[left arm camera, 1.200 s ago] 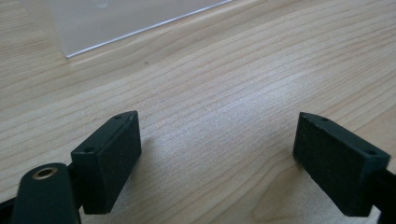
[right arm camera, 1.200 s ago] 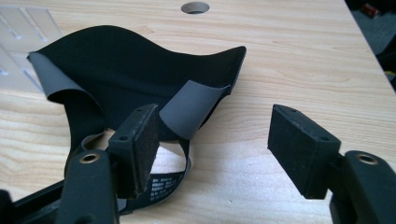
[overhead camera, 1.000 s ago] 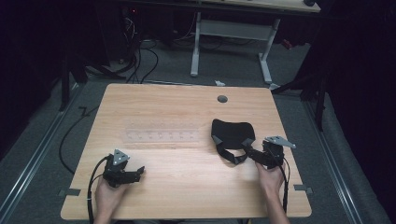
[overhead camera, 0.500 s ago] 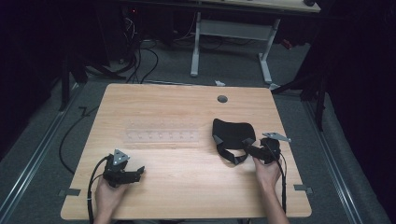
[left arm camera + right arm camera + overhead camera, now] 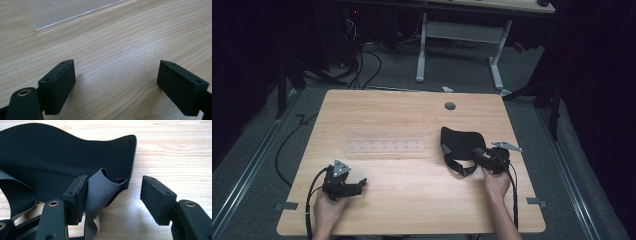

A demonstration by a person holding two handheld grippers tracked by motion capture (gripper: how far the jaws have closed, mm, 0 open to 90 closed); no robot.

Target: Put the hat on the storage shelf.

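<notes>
Right gripper (image 5: 113,197): the jaws stand apart and have just been closing. A looped grey strap (image 5: 98,192) lies between them, resting against the inner face of the left-hand jaw; a clear gap separates it from the right-hand jaw, so the pads do not yet clamp it. The strap belongs to a black eye mask (image 5: 62,157), whose broad fabric body spreads flat on the table (image 5: 175,152) just beyond the jaw tips and to their left. A second run of strap curls outside the left-hand jaw, near the lower edge of the right gripper view.

In the high view the right gripper (image 5: 486,159) sits at the near edge of the eye mask (image 5: 459,140), its tips among the straps, with the right hand (image 5: 496,182) behind it.

Left gripper (image 5: 116,80): the jaws are wide open with nothing between them but bare wood. Ahead of the tips and to their left lies the corner of a clear plastic tray (image 5: 62,11). In the high view the left gripper (image 5: 344,184) rests low on the table (image 5: 412,115), held by the left hand (image 5: 329,207), well apart from the eye mask; the clear plastic tray (image 5: 384,146) lies beyond its jaws.
</notes>
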